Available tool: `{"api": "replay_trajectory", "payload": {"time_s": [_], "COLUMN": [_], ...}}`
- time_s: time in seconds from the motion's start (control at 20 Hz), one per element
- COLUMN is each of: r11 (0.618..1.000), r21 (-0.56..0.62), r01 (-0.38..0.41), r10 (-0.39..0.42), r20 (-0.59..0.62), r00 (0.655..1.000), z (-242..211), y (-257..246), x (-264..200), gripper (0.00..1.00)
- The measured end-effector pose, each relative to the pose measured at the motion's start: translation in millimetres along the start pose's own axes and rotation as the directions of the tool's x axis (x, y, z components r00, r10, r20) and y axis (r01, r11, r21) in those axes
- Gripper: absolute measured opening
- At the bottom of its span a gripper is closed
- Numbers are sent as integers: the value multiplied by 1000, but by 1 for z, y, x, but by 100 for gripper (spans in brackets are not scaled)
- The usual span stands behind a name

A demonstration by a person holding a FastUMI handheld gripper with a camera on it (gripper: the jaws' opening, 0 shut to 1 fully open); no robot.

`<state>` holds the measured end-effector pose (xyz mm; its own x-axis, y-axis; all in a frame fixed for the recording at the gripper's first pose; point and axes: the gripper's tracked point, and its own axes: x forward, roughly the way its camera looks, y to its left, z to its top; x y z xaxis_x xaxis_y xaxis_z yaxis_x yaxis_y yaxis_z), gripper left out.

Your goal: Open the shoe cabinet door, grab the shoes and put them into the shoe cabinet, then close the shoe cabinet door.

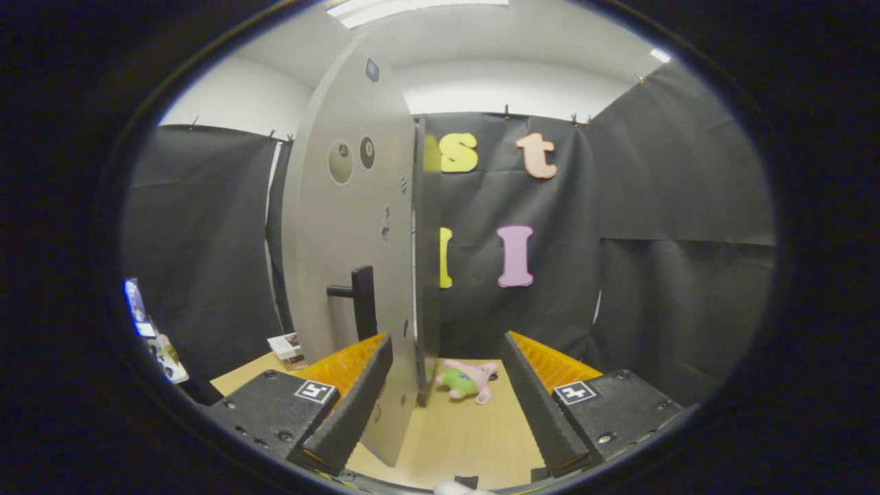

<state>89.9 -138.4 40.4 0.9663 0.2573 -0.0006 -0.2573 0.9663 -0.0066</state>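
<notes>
The grey shoe cabinet door [344, 227] stands swung out toward me, its free edge reaching down between my fingers. A dark handle [359, 297] sticks out of its face, just above my left finger. Behind the door's edge the cabinet's side panel [427, 254] rises upright. My gripper [447, 405] is open, with nothing pressed between the fingers; the left finger [357, 399] sits against the door's lower part. I cannot make out any shoes here.
A pink and green plush toy [469, 380] lies on the wooden table [467, 440] just beyond my fingers. A small printed box [287, 349] rests at the left by the door's foot. Black cloth walls close in the back and right.
</notes>
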Motion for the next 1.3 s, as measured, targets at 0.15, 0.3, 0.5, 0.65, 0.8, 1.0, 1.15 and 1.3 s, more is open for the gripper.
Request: {"api": "replay_trajectory", "payload": {"time_s": [0.15, 0.3, 0.5, 0.65, 0.8, 1.0, 1.15, 1.3], "r11": [996, 989, 987, 987, 990, 991, 990, 991], "r21": [-34, -59, -31, -24, -43, -93, -120, -100], "r01": [-82, -134, -156, -157, -131, -93, -75, -89], "r10": [81, 131, 154, 156, 129, 89, 71, 86], "r20": [-30, -44, -52, -57, -57, -45, -35, -36], "r00": [996, 990, 987, 986, 990, 995, 997, 996], "z": [0, 1, -1, 1, -1, 2, 0, -6], "y": [6, 16, 27, 52, 80, 112, 137, 164], "x": [14, 18, 16, 28, 19, 30, 46, 67], "gripper": [97, 96, 95, 95, 95, 95, 95, 96]}}
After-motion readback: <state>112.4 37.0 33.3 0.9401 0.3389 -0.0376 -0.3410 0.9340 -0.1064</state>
